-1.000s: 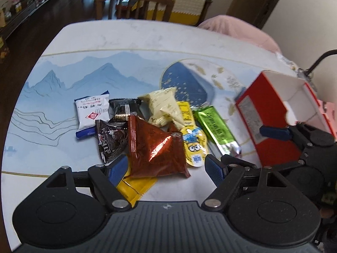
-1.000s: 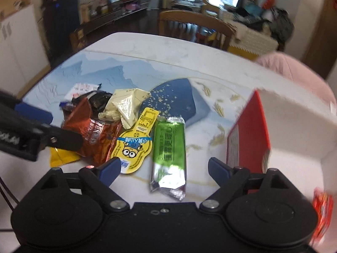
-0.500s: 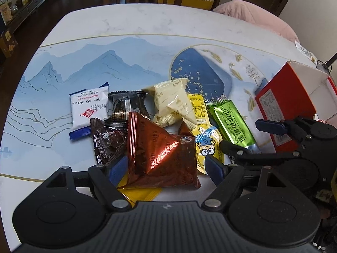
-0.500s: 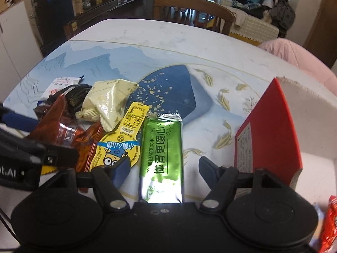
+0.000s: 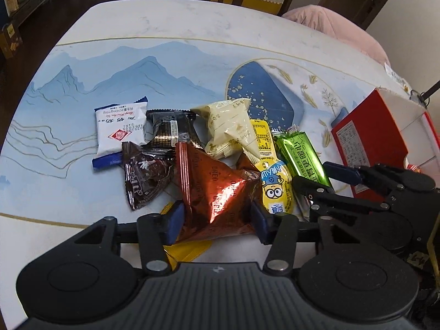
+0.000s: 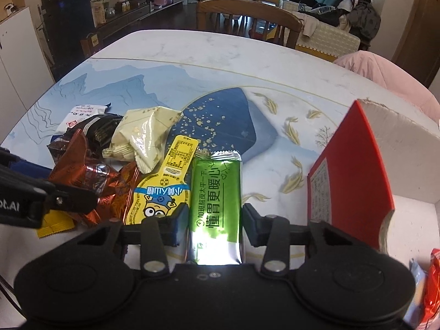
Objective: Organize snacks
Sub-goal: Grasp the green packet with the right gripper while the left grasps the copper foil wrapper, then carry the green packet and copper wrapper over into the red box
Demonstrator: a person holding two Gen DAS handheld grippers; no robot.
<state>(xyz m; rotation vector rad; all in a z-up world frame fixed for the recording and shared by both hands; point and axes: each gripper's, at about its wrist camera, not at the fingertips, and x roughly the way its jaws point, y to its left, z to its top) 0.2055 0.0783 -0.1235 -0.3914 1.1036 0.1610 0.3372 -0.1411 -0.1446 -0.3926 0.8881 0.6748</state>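
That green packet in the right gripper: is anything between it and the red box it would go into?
Nothing visible. The green packet sits between the right gripper pads, which have just been closing on it. Between it and the red box lies only bare tablecloth; the other snacks lie on the far side.

Both grippers' fingers [image 6: 178,220] closer around packets.

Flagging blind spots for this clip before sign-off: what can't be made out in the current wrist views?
- Yellow packet: left wrist view, mostly hidden under the copper Oreo bag and the left gripper.
- Red box contents: right wrist view, interior cut off by the frame edge.
- Green bar near end: right wrist view, hidden behind the right gripper body.
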